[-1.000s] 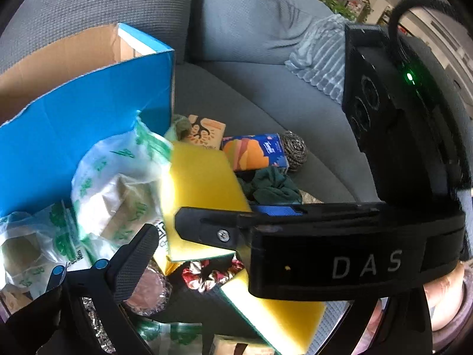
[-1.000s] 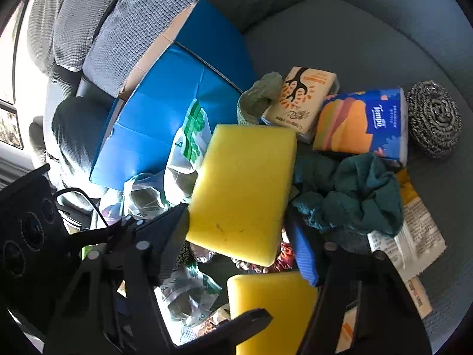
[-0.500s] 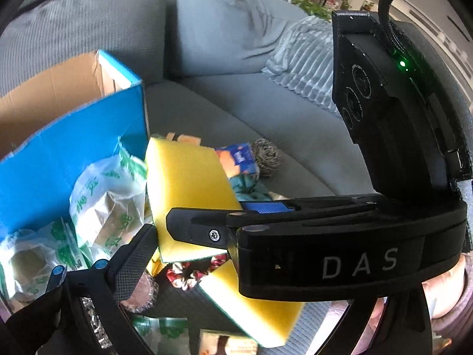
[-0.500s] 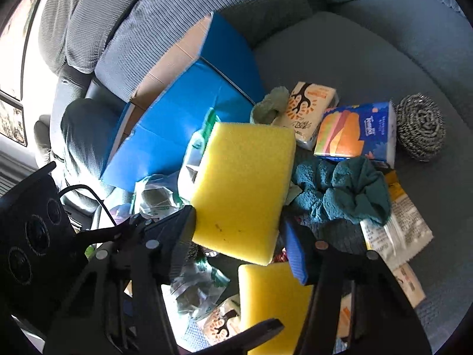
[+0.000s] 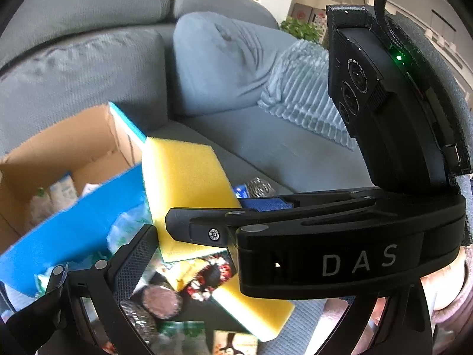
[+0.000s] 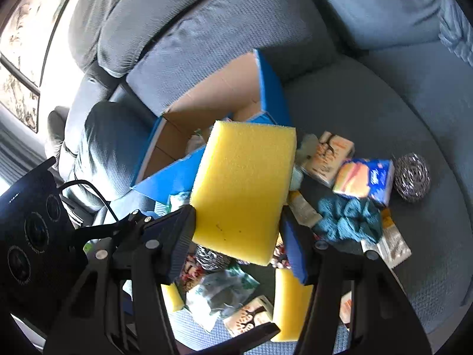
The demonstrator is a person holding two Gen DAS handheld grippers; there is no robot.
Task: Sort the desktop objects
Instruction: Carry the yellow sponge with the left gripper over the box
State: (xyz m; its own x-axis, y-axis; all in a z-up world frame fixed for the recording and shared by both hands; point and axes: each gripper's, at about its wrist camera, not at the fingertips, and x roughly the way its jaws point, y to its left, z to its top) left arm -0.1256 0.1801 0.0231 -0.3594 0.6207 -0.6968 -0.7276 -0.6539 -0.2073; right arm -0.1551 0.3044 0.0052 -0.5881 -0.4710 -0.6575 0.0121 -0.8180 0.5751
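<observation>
My right gripper (image 6: 236, 230) is shut on a big yellow sponge (image 6: 245, 189) and holds it lifted beside the open blue cardboard box (image 6: 212, 103). The same sponge (image 5: 183, 183) and the right gripper's body (image 5: 325, 245) fill the left wrist view, next to the box (image 5: 68, 148), which holds a few packets. Only one finger of my left gripper (image 5: 133, 263) shows, with nothing in it; the right gripper hides the rest. A second yellow sponge (image 6: 288, 301) lies on the pile below.
On the grey sofa seat lie tissue packs (image 6: 363, 180), a steel scourer (image 6: 411, 177), a teal cloth (image 6: 348, 222), a printed packet (image 6: 328, 156), plastic bags (image 6: 218, 293) and a scrunchie (image 5: 212, 278). A ribbed cushion (image 5: 304, 97) leans at the back.
The right gripper has lifted the yellow sponge up off the pile and toward the box opening. Both cameras have risen, so the box's inside now shows.
</observation>
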